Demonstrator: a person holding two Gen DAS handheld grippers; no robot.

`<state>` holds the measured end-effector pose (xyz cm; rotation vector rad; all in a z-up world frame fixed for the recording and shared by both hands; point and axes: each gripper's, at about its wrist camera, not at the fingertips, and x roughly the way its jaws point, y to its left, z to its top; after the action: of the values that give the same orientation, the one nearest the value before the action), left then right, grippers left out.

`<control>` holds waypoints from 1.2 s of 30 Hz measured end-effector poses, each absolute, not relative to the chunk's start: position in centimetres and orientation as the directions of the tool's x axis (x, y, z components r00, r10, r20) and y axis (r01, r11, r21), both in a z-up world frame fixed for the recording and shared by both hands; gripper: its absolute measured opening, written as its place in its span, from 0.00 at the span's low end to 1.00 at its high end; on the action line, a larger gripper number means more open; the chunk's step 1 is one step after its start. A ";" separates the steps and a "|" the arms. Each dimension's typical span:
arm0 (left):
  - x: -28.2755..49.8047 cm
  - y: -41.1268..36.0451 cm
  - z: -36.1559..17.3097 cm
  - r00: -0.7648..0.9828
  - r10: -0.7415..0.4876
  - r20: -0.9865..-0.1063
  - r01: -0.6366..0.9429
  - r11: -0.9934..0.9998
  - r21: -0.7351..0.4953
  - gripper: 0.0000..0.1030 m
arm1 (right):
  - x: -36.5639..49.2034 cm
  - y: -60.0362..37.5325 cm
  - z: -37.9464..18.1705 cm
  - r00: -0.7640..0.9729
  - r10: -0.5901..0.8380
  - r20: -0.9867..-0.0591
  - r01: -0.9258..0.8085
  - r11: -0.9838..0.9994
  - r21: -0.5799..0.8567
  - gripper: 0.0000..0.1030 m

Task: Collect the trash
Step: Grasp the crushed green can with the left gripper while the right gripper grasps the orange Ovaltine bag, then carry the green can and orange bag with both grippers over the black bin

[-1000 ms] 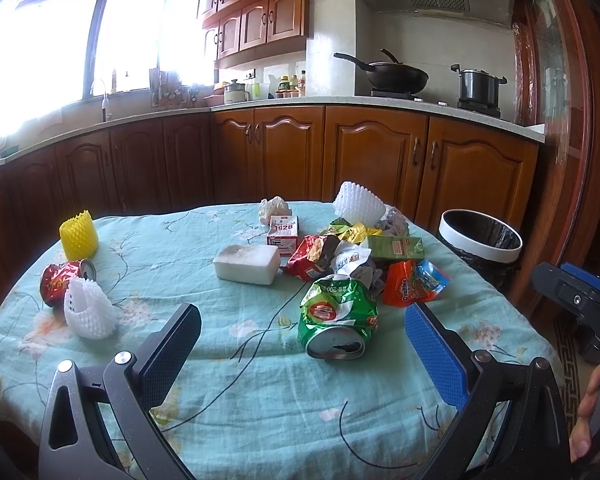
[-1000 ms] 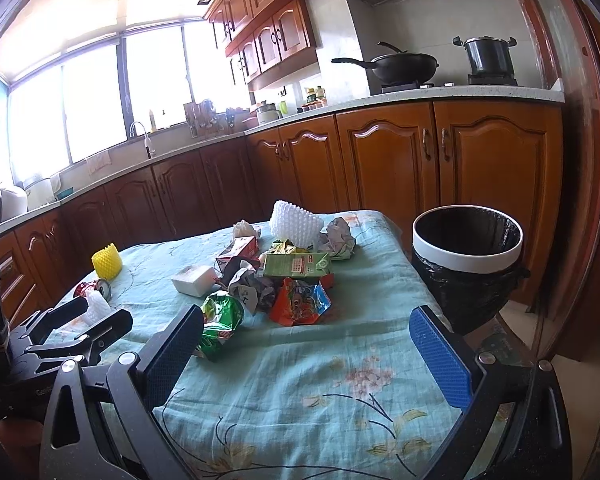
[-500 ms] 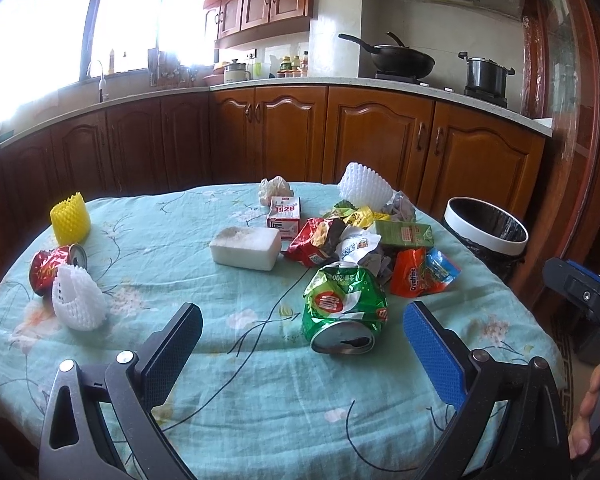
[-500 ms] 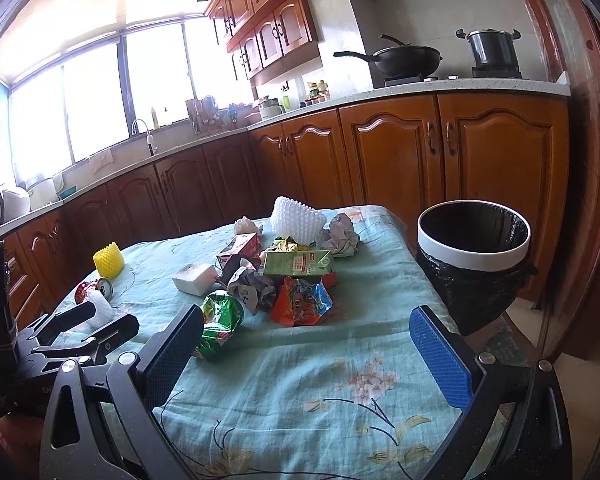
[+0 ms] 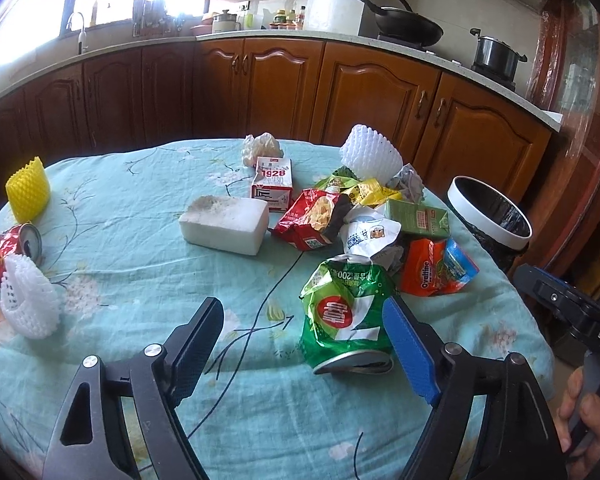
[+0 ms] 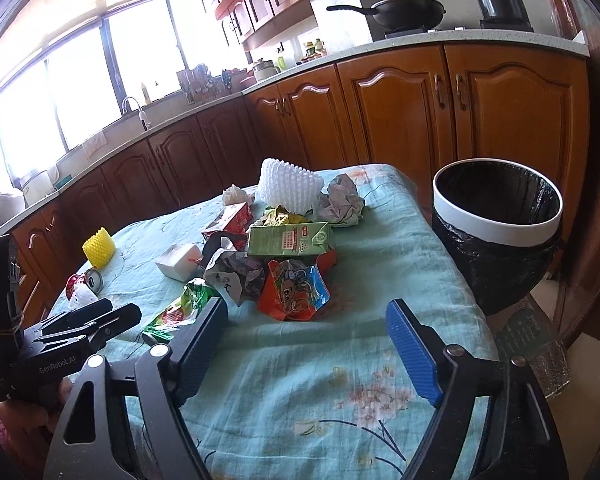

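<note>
A crushed green can lies on the teal tablecloth in front of a pile of wrappers. My left gripper straddles it with its jaws closing. The blue pad sits by the can's right side while the black finger is still well clear, so nothing is gripped. In the right wrist view my right gripper hovers over bare cloth just short of an orange Ovaltine wrapper, jaws closing with nothing between them. A black-lined bin with a white rim stands past the table's right edge.
The pile holds a red chip bag, a green carton, crumpled paper and a white foam net. A white foam block, a yellow net and a red can lie left. Cabinets stand behind.
Both grippers have come forward and tipped down toward the pile, and both pairs of jaws have narrowed. The green can now lies between my left fingers.
</note>
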<state>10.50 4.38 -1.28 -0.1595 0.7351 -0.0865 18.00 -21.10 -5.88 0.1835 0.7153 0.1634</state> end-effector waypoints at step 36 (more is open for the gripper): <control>18.0 -3.7 -2.4 0.570 -0.396 -0.719 0.347 0.910 -0.226 0.27 | 21.1 -28.1 -7.7 0.703 0.197 -0.684 0.028 0.953 0.303 0.02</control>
<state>18.01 -3.70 -2.40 -0.0623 0.8595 -0.4365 21.14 -28.08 -7.71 0.3022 0.7893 0.0957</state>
